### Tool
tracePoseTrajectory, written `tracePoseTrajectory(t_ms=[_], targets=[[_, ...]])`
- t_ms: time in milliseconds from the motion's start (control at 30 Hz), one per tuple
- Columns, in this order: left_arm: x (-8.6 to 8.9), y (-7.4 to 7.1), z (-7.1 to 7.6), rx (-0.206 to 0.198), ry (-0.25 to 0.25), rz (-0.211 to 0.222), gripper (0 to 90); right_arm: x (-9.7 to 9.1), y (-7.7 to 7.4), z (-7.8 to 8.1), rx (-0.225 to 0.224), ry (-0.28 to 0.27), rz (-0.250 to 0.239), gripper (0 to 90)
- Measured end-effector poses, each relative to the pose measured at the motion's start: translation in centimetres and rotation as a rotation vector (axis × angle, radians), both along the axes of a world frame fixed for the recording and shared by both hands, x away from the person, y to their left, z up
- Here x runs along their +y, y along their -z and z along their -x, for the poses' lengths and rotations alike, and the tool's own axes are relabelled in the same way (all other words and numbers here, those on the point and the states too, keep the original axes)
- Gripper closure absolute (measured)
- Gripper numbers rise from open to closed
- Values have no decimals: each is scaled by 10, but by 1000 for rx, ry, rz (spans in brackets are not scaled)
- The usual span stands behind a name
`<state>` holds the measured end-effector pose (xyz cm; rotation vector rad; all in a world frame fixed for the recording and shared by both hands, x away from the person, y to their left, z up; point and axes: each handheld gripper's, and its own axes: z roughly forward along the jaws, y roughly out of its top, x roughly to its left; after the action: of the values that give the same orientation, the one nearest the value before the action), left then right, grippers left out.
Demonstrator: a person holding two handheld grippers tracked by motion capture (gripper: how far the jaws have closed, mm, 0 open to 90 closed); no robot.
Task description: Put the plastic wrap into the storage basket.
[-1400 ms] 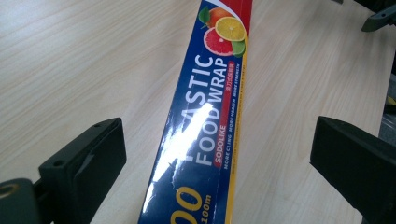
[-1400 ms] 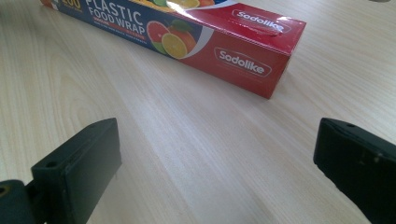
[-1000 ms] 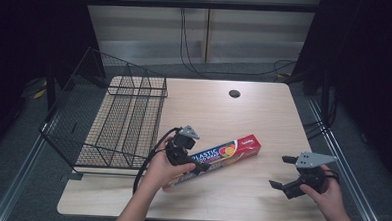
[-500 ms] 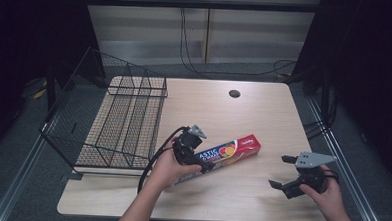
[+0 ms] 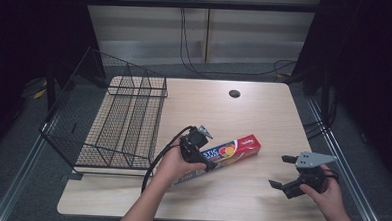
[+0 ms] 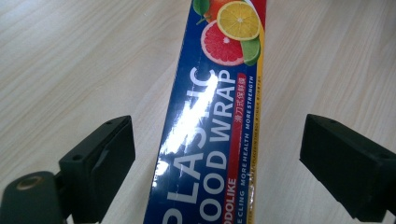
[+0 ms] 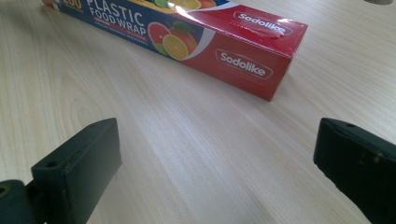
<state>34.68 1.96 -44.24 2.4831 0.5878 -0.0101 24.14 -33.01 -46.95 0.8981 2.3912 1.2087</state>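
Pale wood-grain tabletop [image 5: 263,118] forms the work surface, with dark curtains and a cabled floor behind it. I have the left gripper [image 6: 212,154] straddling the plastic food wrap box [image 6: 219,121]; its jaws have just been closing, yet a gap remains on each side, so the pads are not pressing and the box lies between them ungripped. In the high view the left gripper [image 5: 198,149] sits at lower centre of the frame, over the near end of the box [image 5: 235,148], which lies flat and runs diagonally toward the right of centre. My right gripper [image 5: 290,173] rests at lower right, jaws spread wide and empty, well apart from the box; its own view puts the red end of the box [image 7: 243,51] in the upper half of the frame. A black wire basket [image 5: 118,122] occupies the left of the high view. I judge the box light, stiff but crushable cardboard with a glossy, slippery face; take hold across the narrow width, on the long side walls, with moderate pressure.
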Motion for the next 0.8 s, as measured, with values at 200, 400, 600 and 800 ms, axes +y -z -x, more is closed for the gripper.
tracePoseTrajectory(t_ms=[200, 400, 600, 800], targets=[[-8, 4, -4, 22, -2, -47, 144, 0, -1, 0, -3, 2, 3, 5], [-13, 7, -7, 31, 2, -76, 159, 0, -1, 1, -3, 2, 4, 5], [-17, 13, -10, 48, 11, -115, 164, 0, -1, 1, -3, -5, -1, 5], [-21, 19, -13, 73, 11, -116, 221, 0, -1, 1, -1, -9, -2, 5]])
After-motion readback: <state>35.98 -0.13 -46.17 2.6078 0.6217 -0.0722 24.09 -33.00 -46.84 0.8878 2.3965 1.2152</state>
